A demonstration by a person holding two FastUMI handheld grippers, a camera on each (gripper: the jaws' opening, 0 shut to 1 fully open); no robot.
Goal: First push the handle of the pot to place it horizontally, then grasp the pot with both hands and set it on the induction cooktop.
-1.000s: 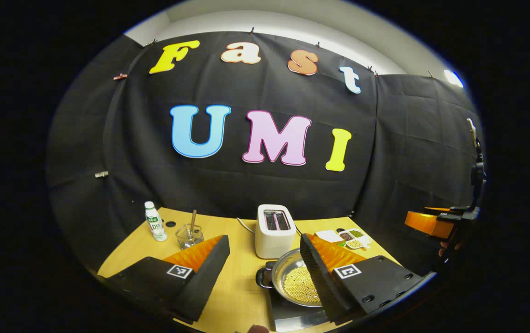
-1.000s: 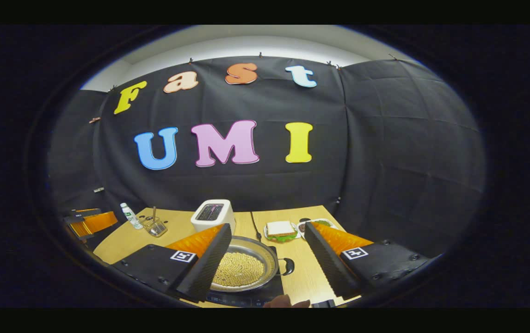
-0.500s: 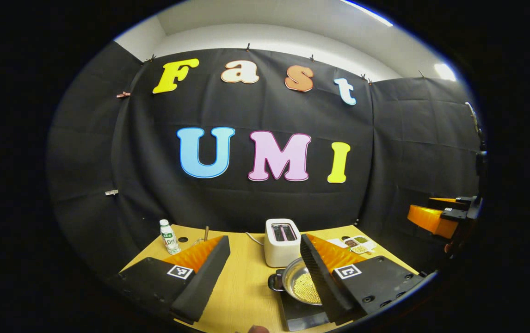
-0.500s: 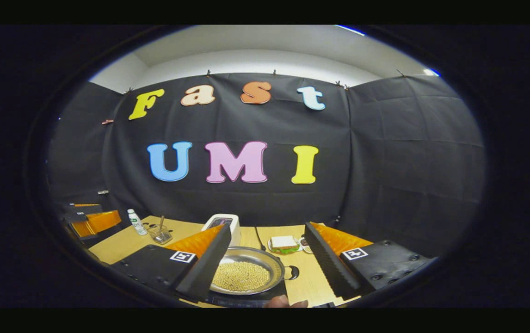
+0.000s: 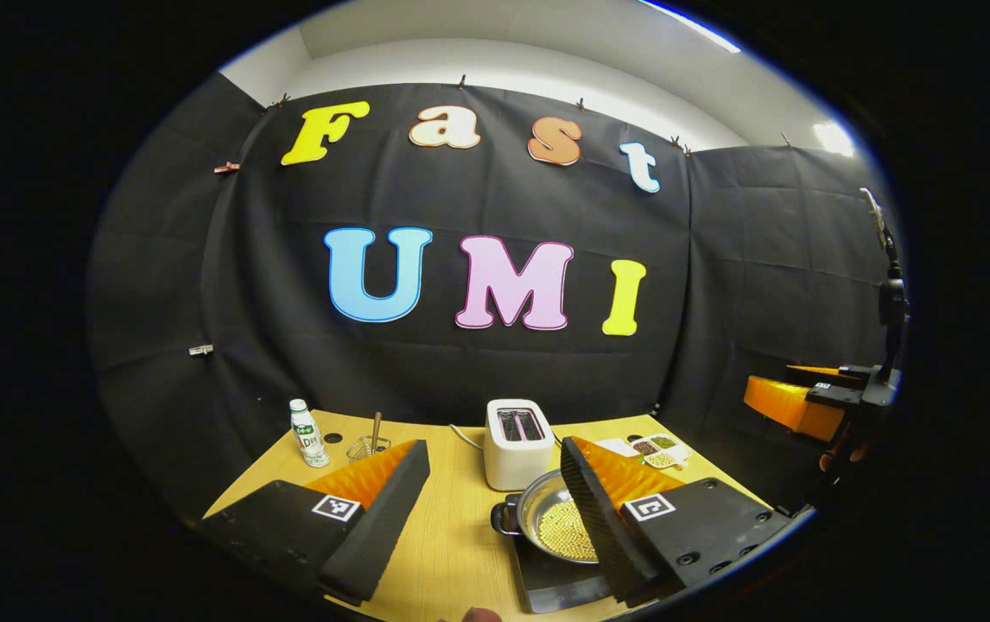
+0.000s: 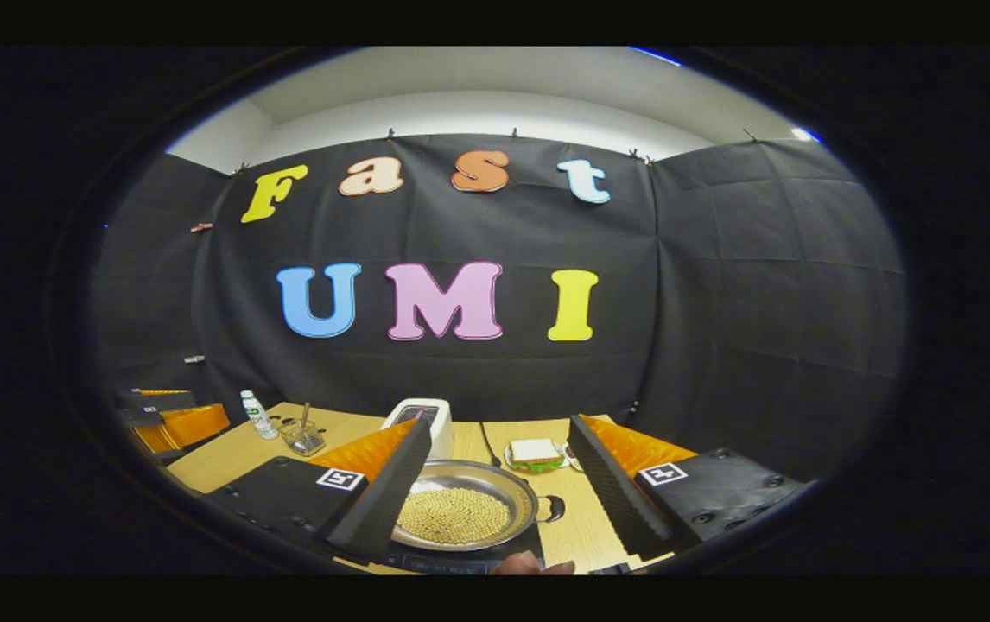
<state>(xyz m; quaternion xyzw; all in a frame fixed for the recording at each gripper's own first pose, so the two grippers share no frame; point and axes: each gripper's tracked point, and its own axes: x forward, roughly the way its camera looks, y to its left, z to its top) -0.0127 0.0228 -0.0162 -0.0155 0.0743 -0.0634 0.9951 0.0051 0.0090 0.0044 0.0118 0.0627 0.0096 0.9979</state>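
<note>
The pot [image 6: 460, 510] is shiny metal, the cooktop [image 5: 560, 579] glossy black, the table [image 5: 452, 536] matt wood, the toaster [image 5: 517, 441] smooth white plastic.

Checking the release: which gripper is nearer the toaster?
Left, apparently. The left gripper has the toaster just ahead between its open fingers; the right gripper sees it beyond the pot.

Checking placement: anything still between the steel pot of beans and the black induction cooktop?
Nothing visible does. The round steel pot of yellow beans appears to sit directly on the flat black induction cooktop. Both grippers, left and right, are open and apart from it.
</note>
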